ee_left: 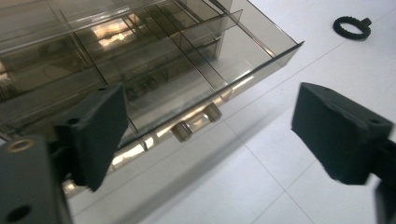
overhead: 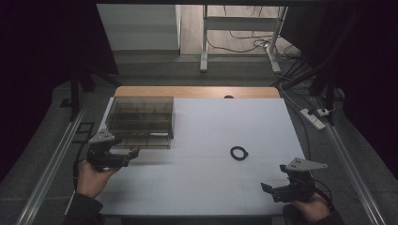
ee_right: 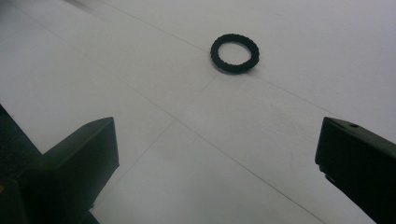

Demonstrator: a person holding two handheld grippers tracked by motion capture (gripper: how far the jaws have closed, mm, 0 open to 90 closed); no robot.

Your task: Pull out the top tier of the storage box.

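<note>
Left tool (ee_left: 205, 135) open beside drawer knob (ee_left: 196, 122); right tool (ee_right: 215, 163) open, empty. Drawer (ee_left: 154, 79) looks light, stiff, brittle plastic w/ slick walls: grip knob only

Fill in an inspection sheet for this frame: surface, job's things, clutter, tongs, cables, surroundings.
Surface: white tabletop, wooden edge at the far side.
Job's things: smoked transparent plastic drawer box; its bottom drawer is pulled out, dividers inside, round knob facing the left tongs. Small black ribbed ring lies flat, apart from the box.
Clutter: nothing seen.
Tongs: left tongs open just in front of the knob, nothing between the jaws; right tongs open, aimed at the ring, well short of it.
Cables: cables and a white power strip on the floor.
Surroundings: grey floor, metal frame legs beyond.
</note>
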